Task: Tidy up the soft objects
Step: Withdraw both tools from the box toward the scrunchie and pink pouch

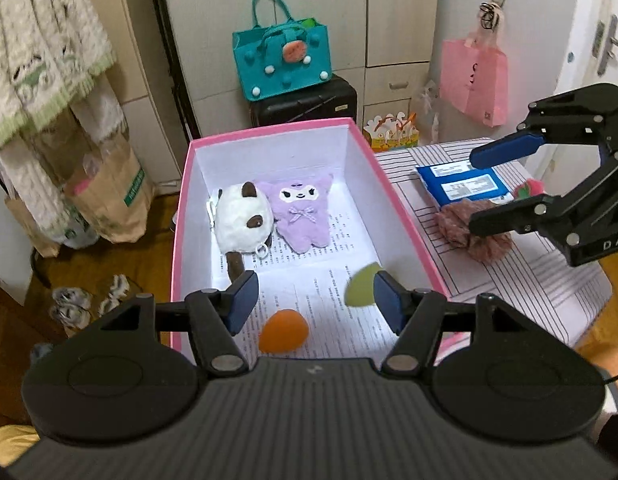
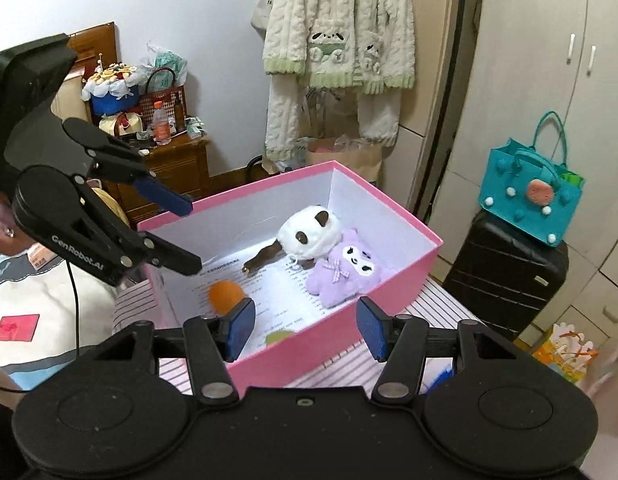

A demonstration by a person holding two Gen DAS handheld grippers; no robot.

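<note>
On a striped tabletop (image 1: 509, 280), a pink box (image 1: 181, 216) holds a panda plush (image 1: 241, 220), purple plush (image 1: 305, 212), orange sponge (image 1: 284, 331) and green sponge (image 1: 361, 286) beneath the spread, empty left gripper (image 1: 315, 300). Right gripper (image 1: 483, 190), spread, hovers over a brown plush (image 1: 457, 228).

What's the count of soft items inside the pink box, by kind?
Plush toys: 2, white panda plush and purple plush
Egg-shaped sponges: 2, orange sponge and green sponge
Total: 4 inside the pink box
</note>
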